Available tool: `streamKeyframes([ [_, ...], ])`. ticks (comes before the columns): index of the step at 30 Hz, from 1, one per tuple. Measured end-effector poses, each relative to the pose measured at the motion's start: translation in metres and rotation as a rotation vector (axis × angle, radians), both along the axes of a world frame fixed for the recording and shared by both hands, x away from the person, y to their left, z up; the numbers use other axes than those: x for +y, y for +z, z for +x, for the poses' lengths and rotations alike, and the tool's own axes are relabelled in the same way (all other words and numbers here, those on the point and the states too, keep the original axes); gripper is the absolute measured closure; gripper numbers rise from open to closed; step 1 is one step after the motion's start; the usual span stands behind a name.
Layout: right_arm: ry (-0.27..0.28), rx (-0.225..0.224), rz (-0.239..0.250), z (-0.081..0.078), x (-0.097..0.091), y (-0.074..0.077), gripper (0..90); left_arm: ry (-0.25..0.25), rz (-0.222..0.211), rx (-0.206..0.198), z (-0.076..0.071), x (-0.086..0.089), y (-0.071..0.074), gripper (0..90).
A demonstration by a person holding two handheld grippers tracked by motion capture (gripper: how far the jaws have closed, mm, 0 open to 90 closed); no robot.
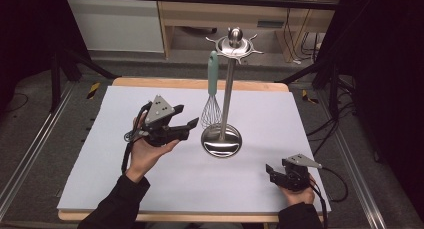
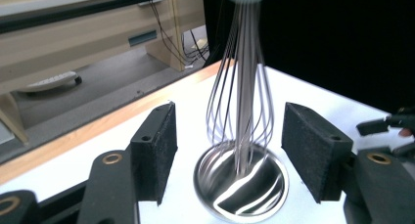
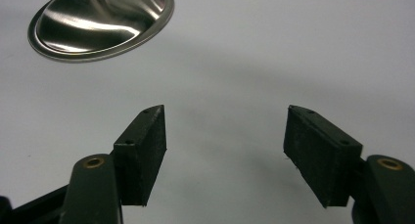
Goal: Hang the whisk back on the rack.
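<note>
Trouble, we judge, lies in the whisk hanging loosely from the stand near the table's far edge: our left gripper, jaws spread around its wires, could swing it or tip the stand. Right gripper waits spread near the right corner.

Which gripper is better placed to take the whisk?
Probably the left gripper: it is open, raised beside the hanging whisk, whose wires sit between its jaws in its own view. The right gripper is low, near the table's front edge.
</note>
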State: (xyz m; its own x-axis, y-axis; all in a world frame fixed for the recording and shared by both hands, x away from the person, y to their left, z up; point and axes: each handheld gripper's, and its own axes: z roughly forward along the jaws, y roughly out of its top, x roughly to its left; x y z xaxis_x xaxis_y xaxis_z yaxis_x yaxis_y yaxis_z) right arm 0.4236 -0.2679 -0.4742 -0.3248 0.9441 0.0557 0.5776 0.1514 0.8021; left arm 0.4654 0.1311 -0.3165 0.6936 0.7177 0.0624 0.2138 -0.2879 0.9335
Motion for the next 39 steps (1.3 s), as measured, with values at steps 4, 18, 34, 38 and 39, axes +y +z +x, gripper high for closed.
streamKeyframes([
  [4, -0.003, -0.003, 0.000, -0.001, 0.000, 0.000, 34.5, 0.023, 0.009, 0.024, -0.002, 0.012, -0.016, 36.4],
  [18, -0.005, 0.010, -0.036, 0.000, 0.002, -0.003, 33.6, 0.186, -0.029, 0.148, -0.002, 0.086, -0.075, 35.0],
  [34, -0.027, -0.006, -0.044, -0.005, -0.002, -0.002, 29.4, 0.377, 0.042, 0.267, 0.004, 0.150, -0.137, 30.9],
  [38, -0.031, -0.006, -0.055, -0.003, -0.004, -0.003, 27.7, 0.401, 0.045, 0.283, 0.005, 0.160, -0.142, 29.5],
  [39, -0.033, -0.005, -0.058, -0.002, -0.005, -0.003, 27.4, 0.406, 0.049, 0.284, 0.005, 0.163, -0.143, 29.2],
])
